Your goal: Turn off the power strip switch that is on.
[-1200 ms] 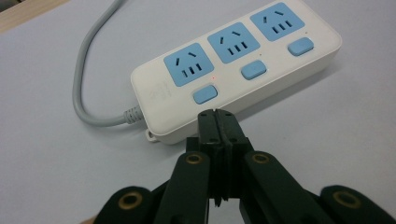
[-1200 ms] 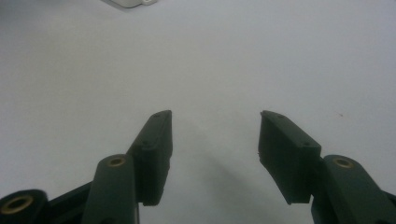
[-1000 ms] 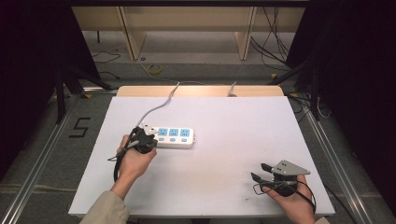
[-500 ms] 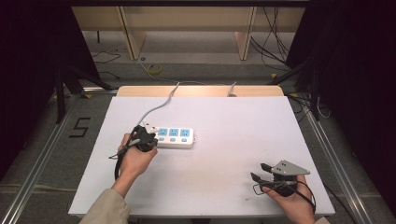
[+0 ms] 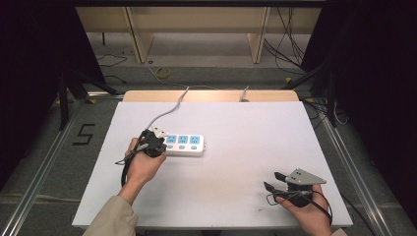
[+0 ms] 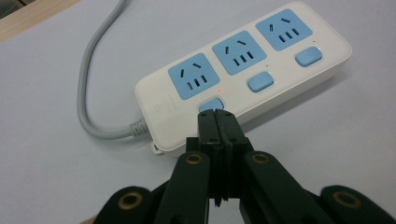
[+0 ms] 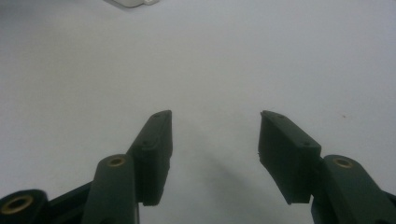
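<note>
A white power strip (image 5: 186, 145) with three blue sockets and three blue switches lies left of the table's middle; its grey cord (image 5: 169, 110) runs off the far edge. My left gripper (image 5: 156, 144) is shut, and its joined tips rest on the leftmost blue switch (image 6: 209, 104) in the left gripper view. A small red light (image 6: 218, 90) glows just above that switch. My right gripper (image 5: 273, 181) lies near the front right of the table, open, with nothing between its fingers (image 7: 154, 140).
The white table (image 5: 246, 137) has a wooden strip along its far edge (image 5: 211, 96). Behind it stand wooden furniture legs and loose cables on the floor. A corner of the power strip (image 7: 130, 2) shows at the top of the right gripper view.
</note>
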